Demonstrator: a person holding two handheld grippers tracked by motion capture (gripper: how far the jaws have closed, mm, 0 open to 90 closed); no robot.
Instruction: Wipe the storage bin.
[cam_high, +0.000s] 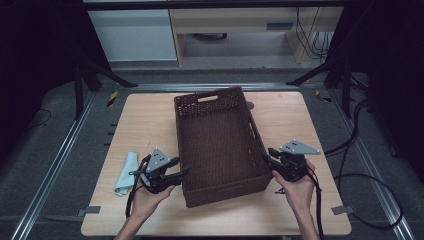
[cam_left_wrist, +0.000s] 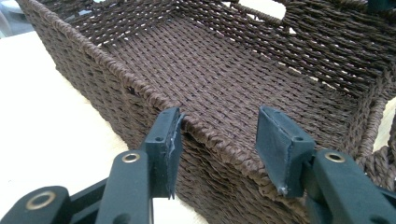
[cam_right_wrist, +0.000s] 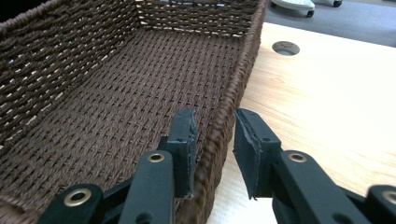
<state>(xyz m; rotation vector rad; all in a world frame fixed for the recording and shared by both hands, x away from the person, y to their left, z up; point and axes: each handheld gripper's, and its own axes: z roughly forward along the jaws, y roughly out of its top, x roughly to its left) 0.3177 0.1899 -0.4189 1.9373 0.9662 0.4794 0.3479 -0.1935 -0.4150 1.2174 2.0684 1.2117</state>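
A dark brown woven basket (cam_high: 220, 145) stands empty in the middle of the wooden table (cam_high: 285, 120), a handle slot in its far wall. My left gripper (cam_high: 183, 166) is at its near left corner. In the left gripper view the jaws (cam_left_wrist: 219, 116) stand wide apart astride the basket's (cam_left_wrist: 210, 70) rim, one pad outside the wall, the other over the inside, neither pressing. My right gripper (cam_high: 266, 155) is at the right wall near the front. In the right gripper view its jaws (cam_right_wrist: 215, 116) straddle that wall of the basket (cam_right_wrist: 116, 79) with small gaps showing at the pads.
A folded light blue cloth (cam_high: 126, 172) lies on the table left of my left hand. A round cable hole (cam_right_wrist: 286, 47) sits in the tabletop beyond the basket's far right corner. Black cables (cam_high: 370, 190) trail on the floor to the right.
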